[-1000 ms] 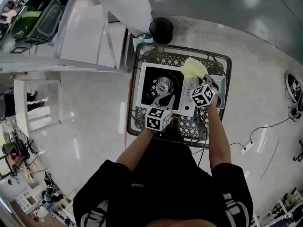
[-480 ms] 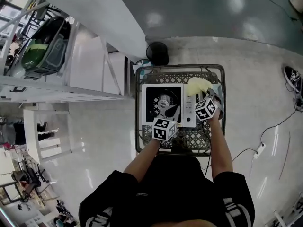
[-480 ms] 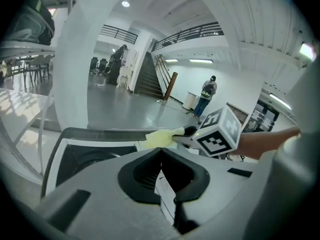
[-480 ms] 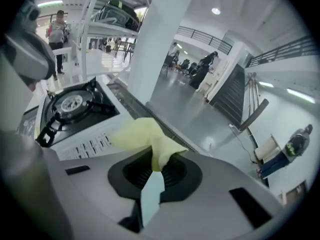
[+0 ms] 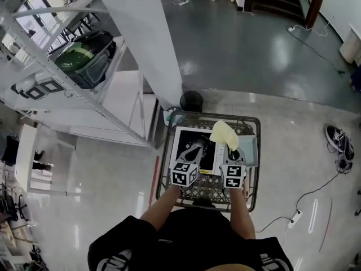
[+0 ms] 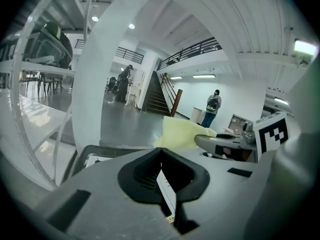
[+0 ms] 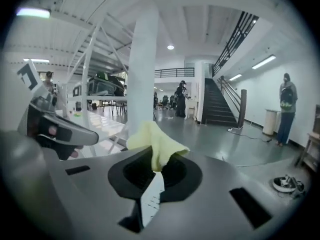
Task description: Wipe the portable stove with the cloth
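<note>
The portable stove (image 5: 183, 144) sits on a dark-framed lattice tabletop (image 5: 248, 186) right in front of the person, its black burner top to the left and a pale control strip along its right side. The left tongs (image 6: 161, 150) are pressed together at the tips with nothing between them, and they hover over the burner area. The right tongs (image 7: 151, 159) are pinching the yellow cloth (image 5: 224, 134). It bunches up out of the tips and hangs above the stove's right side, near a pale blue tray (image 5: 250, 149) that lies just beside the stove. Whether the cloth touches the stove cannot be told. A black round bin (image 5: 192, 101) stands on the floor beyond the far edge of the tabletop. A white shelf rack (image 5: 67, 103) with a green box (image 5: 84, 58) on it rises to the left.
</note>
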Demonstrator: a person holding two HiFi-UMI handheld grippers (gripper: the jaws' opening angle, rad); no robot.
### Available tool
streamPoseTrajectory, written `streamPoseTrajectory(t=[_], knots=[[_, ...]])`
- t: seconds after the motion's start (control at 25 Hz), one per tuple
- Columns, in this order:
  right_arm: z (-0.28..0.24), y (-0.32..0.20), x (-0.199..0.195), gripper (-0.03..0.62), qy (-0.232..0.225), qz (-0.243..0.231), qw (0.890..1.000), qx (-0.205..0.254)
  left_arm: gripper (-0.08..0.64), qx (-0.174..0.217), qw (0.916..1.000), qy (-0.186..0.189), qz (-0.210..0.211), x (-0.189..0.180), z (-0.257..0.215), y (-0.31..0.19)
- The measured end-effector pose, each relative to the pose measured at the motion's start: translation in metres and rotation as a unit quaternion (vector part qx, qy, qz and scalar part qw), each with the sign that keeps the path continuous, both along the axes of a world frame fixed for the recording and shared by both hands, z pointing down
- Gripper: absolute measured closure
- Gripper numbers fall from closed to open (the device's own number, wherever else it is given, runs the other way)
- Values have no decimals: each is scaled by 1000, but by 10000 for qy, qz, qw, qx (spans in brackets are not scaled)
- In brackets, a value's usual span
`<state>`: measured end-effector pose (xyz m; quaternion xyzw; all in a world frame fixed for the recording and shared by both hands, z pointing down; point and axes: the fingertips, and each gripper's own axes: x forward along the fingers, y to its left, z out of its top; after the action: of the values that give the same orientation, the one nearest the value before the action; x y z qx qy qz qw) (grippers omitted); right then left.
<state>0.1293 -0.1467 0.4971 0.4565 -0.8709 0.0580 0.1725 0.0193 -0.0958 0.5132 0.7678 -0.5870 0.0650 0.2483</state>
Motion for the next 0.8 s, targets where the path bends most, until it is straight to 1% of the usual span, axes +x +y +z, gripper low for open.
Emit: streamPoseTrajectory(t=[0.08,0.16,0.24,0.4,0.6,0.8], knots=[[-2,29,-11,571,-12,-101,9999,-77,543,127,9999,4,19,0,-10,19],[-1,56,-16,572,54,-88,9998,-151,543,206,9998,4,35,-4,-16,43],[0,82,-22,572,67,-70,9999,-138,543,238,9997,44,-38,-14,-18,72],[-9,128,-32,572,195,-67,9998,55,543,375,9990,106,-230,-35,-22,127],[-24,192,-28,572,212,-26,9995,247,543,647,9966,307,-400,-43,-30,194],[-39,261,-29,572,197,-93,9987,465,543,897,9938,322,-569,-54,-45,255]])
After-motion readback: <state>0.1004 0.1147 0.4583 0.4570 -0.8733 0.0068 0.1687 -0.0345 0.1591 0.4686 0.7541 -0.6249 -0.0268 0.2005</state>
